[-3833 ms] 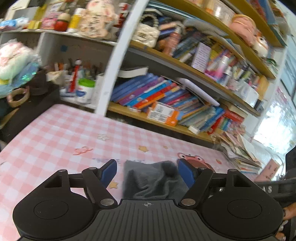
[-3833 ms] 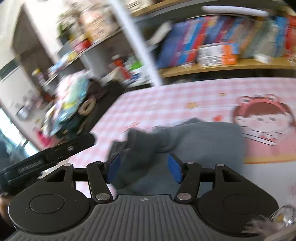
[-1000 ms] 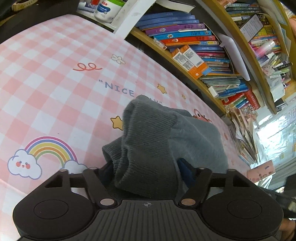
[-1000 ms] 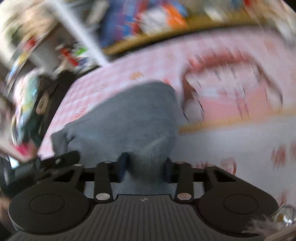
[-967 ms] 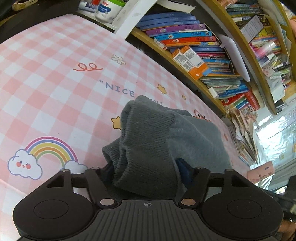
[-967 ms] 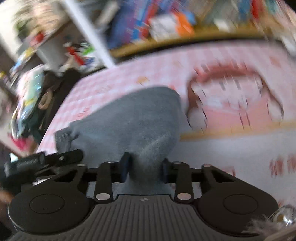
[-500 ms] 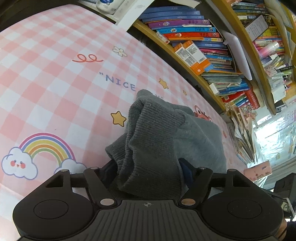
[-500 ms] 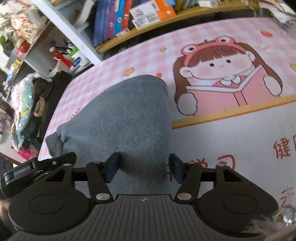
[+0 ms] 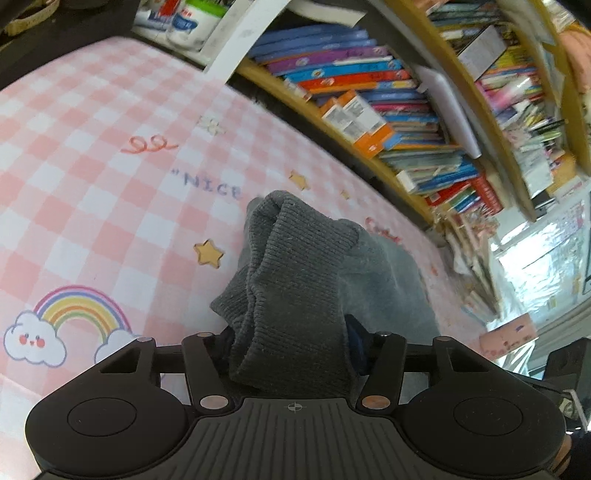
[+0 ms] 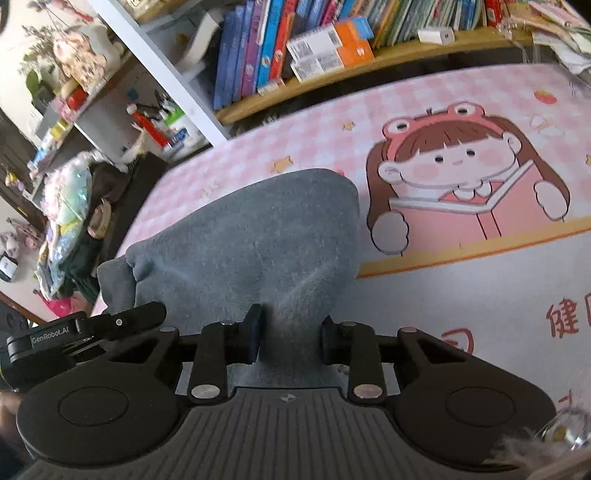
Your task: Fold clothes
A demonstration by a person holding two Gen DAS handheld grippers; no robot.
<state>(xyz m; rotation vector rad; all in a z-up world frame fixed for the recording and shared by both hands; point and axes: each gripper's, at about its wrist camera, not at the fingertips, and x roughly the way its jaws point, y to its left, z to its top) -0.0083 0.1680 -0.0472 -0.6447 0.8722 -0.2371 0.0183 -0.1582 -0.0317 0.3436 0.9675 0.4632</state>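
Observation:
A grey knitted garment (image 9: 295,280) lies bunched on the pink checked mat (image 9: 92,177). My left gripper (image 9: 290,341) is shut on its ribbed edge, and the knit hides the fingertips. In the right wrist view the same grey garment (image 10: 255,243) spreads out in front of my right gripper (image 10: 290,334), which is shut on its near edge. The left gripper's black body (image 10: 85,334) shows at the garment's left corner.
Bookshelves (image 9: 369,110) packed with books run along the mat's far side. White jars (image 9: 188,22) stand at the back left. A cartoon girl print (image 10: 461,184) covers the mat to the right. A pile of bags and soft toys (image 10: 70,221) sits off the mat's left edge.
Both grippers have closed tighter on the grey garment. The right view has gone from blurred to steady, and the garment now lies flatter in front of it.

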